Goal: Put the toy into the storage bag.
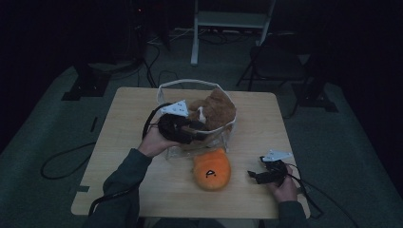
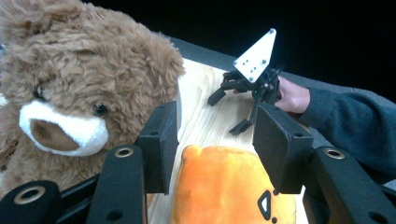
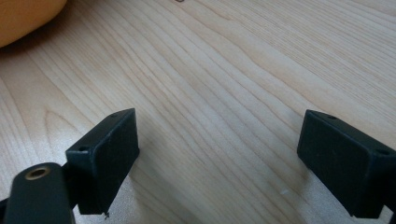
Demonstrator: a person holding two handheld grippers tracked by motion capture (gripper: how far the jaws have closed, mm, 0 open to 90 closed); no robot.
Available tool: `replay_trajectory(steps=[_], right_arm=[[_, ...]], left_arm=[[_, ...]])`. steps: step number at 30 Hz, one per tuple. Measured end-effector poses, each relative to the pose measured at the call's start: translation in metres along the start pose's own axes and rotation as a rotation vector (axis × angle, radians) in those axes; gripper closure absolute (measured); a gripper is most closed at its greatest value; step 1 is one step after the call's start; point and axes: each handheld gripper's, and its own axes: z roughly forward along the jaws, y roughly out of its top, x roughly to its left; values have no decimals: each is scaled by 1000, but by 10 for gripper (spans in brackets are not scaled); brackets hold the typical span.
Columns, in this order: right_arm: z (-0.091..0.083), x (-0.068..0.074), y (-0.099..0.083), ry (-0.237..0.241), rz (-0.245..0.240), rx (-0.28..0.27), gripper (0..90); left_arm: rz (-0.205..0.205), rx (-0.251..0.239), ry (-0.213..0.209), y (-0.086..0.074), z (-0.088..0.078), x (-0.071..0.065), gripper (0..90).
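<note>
A brown teddy bear (image 1: pixel 216 111) sits inside a clear plastic bag (image 1: pixel 190 81) at the middle of the wooden table (image 1: pixel 123 123). My left gripper (image 1: pixel 202 130) is at the bag's front edge, right beside the bear (image 2: pixel 70 93). Its jaws (image 2: pixel 217 126) are open with nothing pressed between them. An orange plush (image 1: pixel 211 168) with a black face mark lies on the table in front of the bag, and shows below the left jaws (image 2: pixel 224 186). My right gripper (image 1: pixel 252 175) rests near the table's right front edge, open over bare wood (image 3: pixel 219 135), and appears farther off in the left gripper view (image 2: pixel 227 113).
Black cables (image 1: pixel 62 164) trail over the dark floor to the left of the table. A folding chair (image 1: pixel 275 61) and a white stand (image 1: pixel 228 21) are behind the table. The room around is dim.
</note>
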Motion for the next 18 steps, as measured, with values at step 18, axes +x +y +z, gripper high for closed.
replay_trajectory(steps=[18], right_arm=[[0, 0, 0, 0, 0, 0, 118]], left_arm=[[23, 0, -20, -9, 15, -12, 482]])
